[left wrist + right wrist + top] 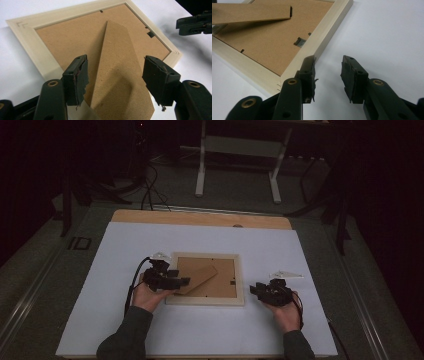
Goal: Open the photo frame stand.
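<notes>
Both grippers sit beside a picture frame (205,279) lying face-down — left gripper (115,75) spread apart over its stand (120,80), right gripper (327,75) apart by its corner.

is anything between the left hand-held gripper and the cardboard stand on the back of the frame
Nothing visible. The left hand-held gripper is open, its jaws either side of the cardboard stand on the frame back, with only open space between.

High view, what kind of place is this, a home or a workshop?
Probably a lab or recording room: a white-covered table stands on grey carpet, cables trail over the floor, and a bare white-legged bench frame sits in darkness behind.
</notes>
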A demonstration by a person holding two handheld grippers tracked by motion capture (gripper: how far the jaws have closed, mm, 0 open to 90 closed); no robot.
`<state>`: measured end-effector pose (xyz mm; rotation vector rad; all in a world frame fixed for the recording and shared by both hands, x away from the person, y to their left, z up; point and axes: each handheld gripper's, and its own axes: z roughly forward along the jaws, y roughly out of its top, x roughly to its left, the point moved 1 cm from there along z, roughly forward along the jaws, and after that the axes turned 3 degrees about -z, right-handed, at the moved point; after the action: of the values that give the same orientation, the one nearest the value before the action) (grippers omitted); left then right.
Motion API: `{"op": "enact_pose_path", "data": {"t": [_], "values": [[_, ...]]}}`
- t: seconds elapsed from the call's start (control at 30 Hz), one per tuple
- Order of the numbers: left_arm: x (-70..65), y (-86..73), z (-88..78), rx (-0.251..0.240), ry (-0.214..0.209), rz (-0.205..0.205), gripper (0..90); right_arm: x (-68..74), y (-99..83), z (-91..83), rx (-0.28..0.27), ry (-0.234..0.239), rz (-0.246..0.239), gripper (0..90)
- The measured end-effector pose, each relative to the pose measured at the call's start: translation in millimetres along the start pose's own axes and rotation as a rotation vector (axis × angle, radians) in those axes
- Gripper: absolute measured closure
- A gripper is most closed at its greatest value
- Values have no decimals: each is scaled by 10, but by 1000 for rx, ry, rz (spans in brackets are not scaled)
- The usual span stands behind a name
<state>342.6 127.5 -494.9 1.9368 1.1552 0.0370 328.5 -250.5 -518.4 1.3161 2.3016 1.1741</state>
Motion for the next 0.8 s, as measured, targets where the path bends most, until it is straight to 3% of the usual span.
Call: {"op": "enact_pose_path", "data": {"t": [0.47,0.8], "values": [[-42,-36,200,65,-50,19,325,-8,4,-5,-3,0,2,622],[-33,-13,263,88,-34,49,344,-10,-2,6,2,3,4,621]]}}
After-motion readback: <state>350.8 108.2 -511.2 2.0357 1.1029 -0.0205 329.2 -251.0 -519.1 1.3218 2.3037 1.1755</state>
